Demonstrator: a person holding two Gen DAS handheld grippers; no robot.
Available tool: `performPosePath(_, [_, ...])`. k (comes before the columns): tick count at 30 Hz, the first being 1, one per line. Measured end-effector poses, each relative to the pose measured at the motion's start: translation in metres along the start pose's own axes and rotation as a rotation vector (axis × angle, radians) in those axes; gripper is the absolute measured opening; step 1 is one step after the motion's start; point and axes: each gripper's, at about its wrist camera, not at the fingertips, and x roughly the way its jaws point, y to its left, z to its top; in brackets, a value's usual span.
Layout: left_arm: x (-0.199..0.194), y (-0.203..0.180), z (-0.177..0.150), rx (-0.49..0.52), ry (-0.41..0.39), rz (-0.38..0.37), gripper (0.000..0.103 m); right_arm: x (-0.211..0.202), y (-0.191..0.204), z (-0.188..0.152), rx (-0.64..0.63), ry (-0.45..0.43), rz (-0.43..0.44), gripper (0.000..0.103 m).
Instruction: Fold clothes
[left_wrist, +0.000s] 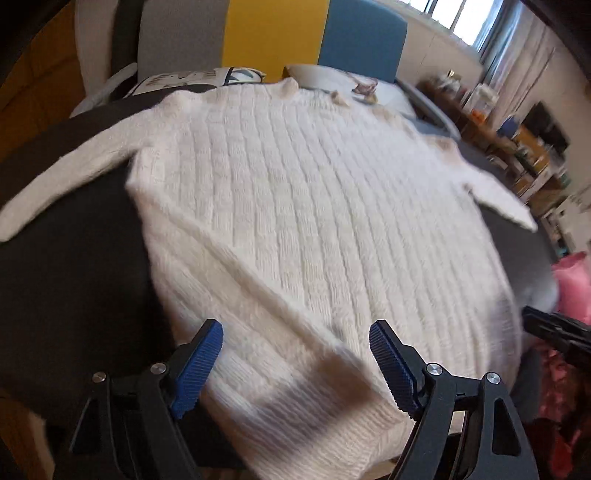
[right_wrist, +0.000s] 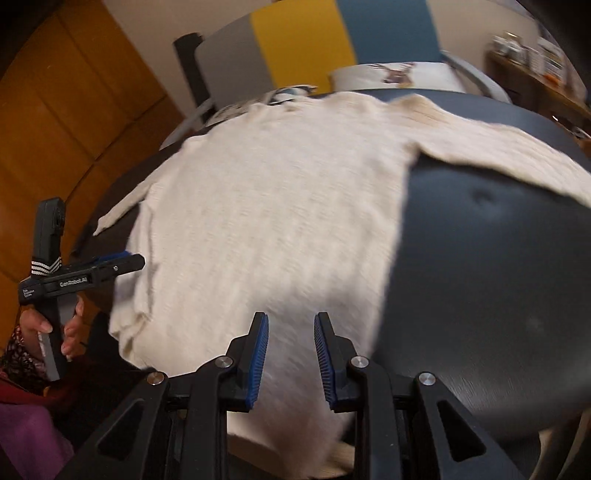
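1. Here the cream sweater (left_wrist: 295, 206) lies spread flat on the dark tabletop (right_wrist: 498, 277).
2. Left tool (left_wrist: 295, 363) hovers over its hem, jaws wide apart, gripping nothing.
3. Right tool (right_wrist: 291, 354) is narrowly parted above the hem, empty.

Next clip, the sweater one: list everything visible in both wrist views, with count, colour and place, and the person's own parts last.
sweater: one, cream cable knit, spread flat on the table, sleeves out to both sides
table: one, black, round-edged, under the sweater
chair: one, grey, yellow and blue panels, beyond the far table edge
printed cushions: two, white with dark prints, at the far edge
shelves: cluttered, blurred, far right by the window
wooden panelling: orange-brown, left wall
pink cloth: one, right edge
left gripper: black, blue pads, open over the near hem
right gripper: black, blue pads, open, narrower gap, over the hem
left hand: holding the left gripper's handle
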Motion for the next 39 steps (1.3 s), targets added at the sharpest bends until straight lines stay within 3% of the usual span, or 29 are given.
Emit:
performPosePath(2, [0.001, -0.013, -0.005, 0.048, 0.004, 0.081, 0.083, -0.003, -0.007, -0.009, 0.020, -0.004, 0.004, 0.025])
performPosePath(6, [0.001, -0.028, -0.015, 0.131, 0.029, 0.146, 0.083, -0.001, -0.011, -0.022, 0.014, 0.010, -0.001, 0.025])
performPosePath(13, [0.008, -0.029, -0.030, 0.123, 0.036, 0.144, 0.085, 0.003, -0.011, -0.034, 0.004, 0.032, 0.001, 0.026])
performPosePath(14, [0.007, -0.024, -0.029, 0.096, 0.025, 0.136, 0.082, 0.003, -0.011, -0.035, 0.008, 0.033, 0.005, 0.026])
performPosePath(16, [0.004, -0.013, -0.027, 0.042, 0.002, 0.118, 0.052, 0.002, -0.013, -0.038, 0.023, 0.032, -0.001, 0.026])
performPosePath(17, [0.000, -0.007, -0.025, 0.024, -0.003, 0.100, 0.044, -0.001, -0.015, -0.039, 0.033, 0.021, -0.007, 0.026])
performPosePath(18, [-0.004, 0.000, -0.023, 0.005, -0.006, 0.082, 0.028, -0.003, -0.018, -0.040, 0.048, 0.010, -0.010, 0.026])
performPosePath(19, [-0.008, 0.008, -0.022, -0.021, -0.004, 0.060, 0.021, -0.006, -0.021, -0.041, 0.063, 0.004, -0.012, 0.026])
performPosePath(23, [-0.023, 0.051, -0.022, -0.171, 0.009, -0.057, 0.018, -0.003, -0.028, -0.044, 0.083, 0.043, -0.032, 0.028])
performPosePath(29, [-0.049, 0.095, -0.035, -0.257, -0.019, -0.072, 0.018, -0.001, -0.032, -0.046, 0.114, 0.056, 0.001, 0.030])
performPosePath(32, [-0.045, 0.121, -0.048, -0.326, 0.017, -0.080, 0.018, 0.001, -0.031, -0.047, 0.127, 0.073, 0.051, 0.030])
performPosePath(36, [-0.033, 0.144, -0.071, -0.426, 0.069, -0.086, 0.017, 0.007, -0.015, -0.046, 0.040, 0.084, 0.001, 0.035])
performPosePath(39, [-0.033, 0.150, -0.080, -0.465, 0.044, -0.124, 0.017, 0.010, -0.005, -0.044, -0.011, 0.083, -0.027, 0.036])
